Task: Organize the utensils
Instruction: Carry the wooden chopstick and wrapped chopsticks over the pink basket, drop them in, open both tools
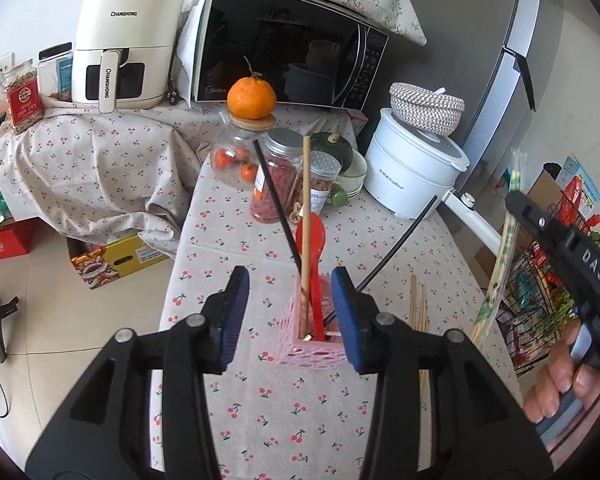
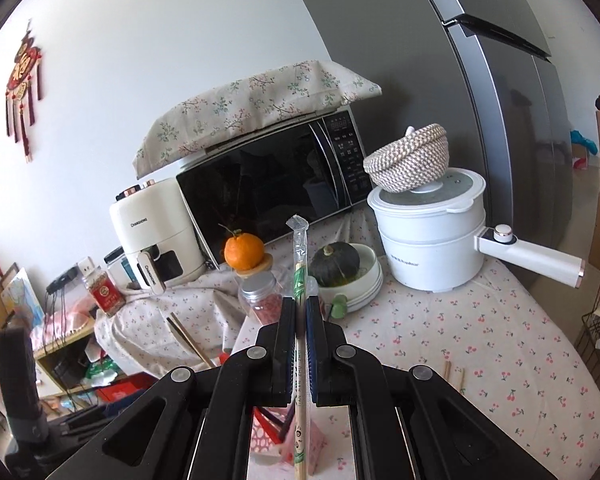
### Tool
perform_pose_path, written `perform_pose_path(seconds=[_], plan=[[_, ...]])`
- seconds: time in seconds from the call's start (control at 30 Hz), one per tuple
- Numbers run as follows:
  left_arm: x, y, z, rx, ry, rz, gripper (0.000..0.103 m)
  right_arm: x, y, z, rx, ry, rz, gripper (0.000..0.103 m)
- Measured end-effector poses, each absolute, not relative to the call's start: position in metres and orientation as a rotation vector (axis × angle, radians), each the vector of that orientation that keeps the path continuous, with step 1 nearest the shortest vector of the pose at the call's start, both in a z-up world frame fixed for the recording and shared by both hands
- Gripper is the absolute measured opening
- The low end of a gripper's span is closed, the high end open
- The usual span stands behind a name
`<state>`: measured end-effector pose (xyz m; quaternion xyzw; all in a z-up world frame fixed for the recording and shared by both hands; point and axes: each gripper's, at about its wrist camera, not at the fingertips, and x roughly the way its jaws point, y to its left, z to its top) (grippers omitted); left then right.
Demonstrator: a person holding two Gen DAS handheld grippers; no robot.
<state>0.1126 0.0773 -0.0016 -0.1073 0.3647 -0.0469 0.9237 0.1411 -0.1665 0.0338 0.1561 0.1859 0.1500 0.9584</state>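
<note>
A pink lattice utensil holder (image 1: 314, 344) stands on the cherry-print tablecloth (image 1: 292, 412). It holds a red spoon (image 1: 312, 248), a bamboo chopstick (image 1: 306, 216) and two black chopsticks (image 1: 276, 204). My left gripper (image 1: 288, 312) is open, its blue pads either side of the holder. Loose bamboo chopsticks (image 1: 418, 308) lie on the cloth to the right. My right gripper (image 2: 300, 312) is shut on a plastic-wrapped pair of chopsticks (image 2: 300, 264), held upright above the holder (image 2: 272, 436); the wrapped pair also shows in the left wrist view (image 1: 500, 256).
Behind the holder stand spice jars (image 1: 278, 176), a glass jar with an orange on its lid (image 1: 252, 98), a dark squash in a bowl (image 2: 338, 262), a white electric pot (image 2: 432, 232), a microwave (image 1: 284, 48) and an air fryer (image 1: 120, 44). A wire rack (image 1: 540, 280) stands right.
</note>
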Motion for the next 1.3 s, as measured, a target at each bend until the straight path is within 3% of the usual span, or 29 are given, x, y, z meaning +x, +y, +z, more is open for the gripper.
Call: perform_pose_path(seconds=[0.4,0.83,1.3], plan=[[0.097,0.102,-0.014,-0.155,0.842,-0.052,0.046,0.187,-0.109,0.035,0.267,0.207,0.381,0.005],[0.103,0.096,-0.021,-0.143,0.876,-0.058,0.047,0.174,-0.135,0.054,0.340,0.067,0.378,0.005],[0.108,0.087,-0.025,-0.144,0.890,-0.061,0.047,0.194,-0.108,-0.029,0.230,0.285,0.388,0.006]])
